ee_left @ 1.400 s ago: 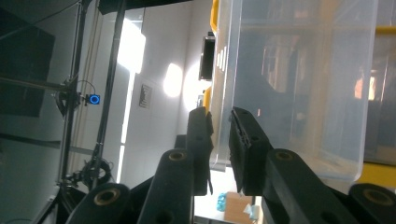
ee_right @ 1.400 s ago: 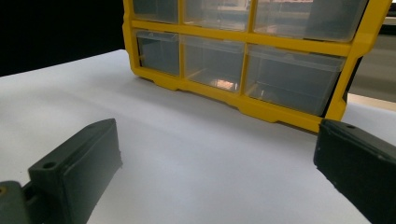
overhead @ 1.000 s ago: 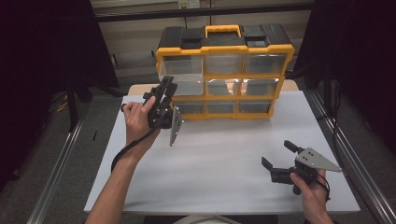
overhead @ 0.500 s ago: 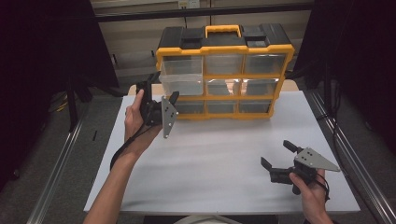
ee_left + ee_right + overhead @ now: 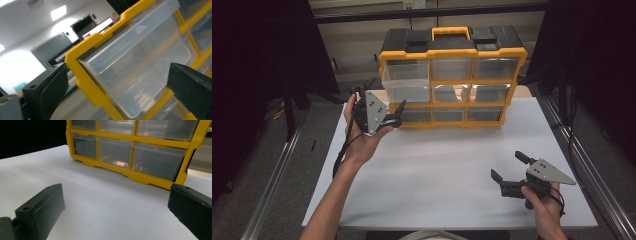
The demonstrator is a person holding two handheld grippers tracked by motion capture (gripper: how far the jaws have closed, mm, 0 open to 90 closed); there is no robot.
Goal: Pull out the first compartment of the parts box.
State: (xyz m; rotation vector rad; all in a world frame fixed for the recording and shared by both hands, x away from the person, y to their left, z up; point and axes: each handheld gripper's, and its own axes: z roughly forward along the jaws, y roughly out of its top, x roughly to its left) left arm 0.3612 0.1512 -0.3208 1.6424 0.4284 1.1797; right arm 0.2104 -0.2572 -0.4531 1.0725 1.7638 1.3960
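Observation:
A yellow organiser (image 5: pixel 452 50) with clear drawers stands at the back of the white table (image 5: pixel 447 165). Its top-left drawer (image 5: pixel 404 82) sticks out a little from the frame. My left gripper (image 5: pixel 384 102) hangs just left of the organiser's lower left corner, grey plate facing the camera. Its jaws have just been opening and now stand open. In the left gripper view that drawer (image 5: pixel 140 62) shows close ahead between the jaws of the left gripper (image 5: pixel 117 86), untouched by the pads. My right gripper (image 5: pixel 509 166) rests open at the front right, and in its own view the right gripper (image 5: pixel 115 207) faces the organiser (image 5: pixel 130 171) over bare table.
Dark curtains and metal rails flank the table on both sides. A black cable trails from the left gripper down along the forearm (image 5: pixel 342 165). The organiser's other drawers (image 5: pixel 155 160) sit flush in the frame.
The left hand drew back from the drawer front toward the left, rolled so the grey plate faces up, and its jaws opened. The right gripper stayed put.

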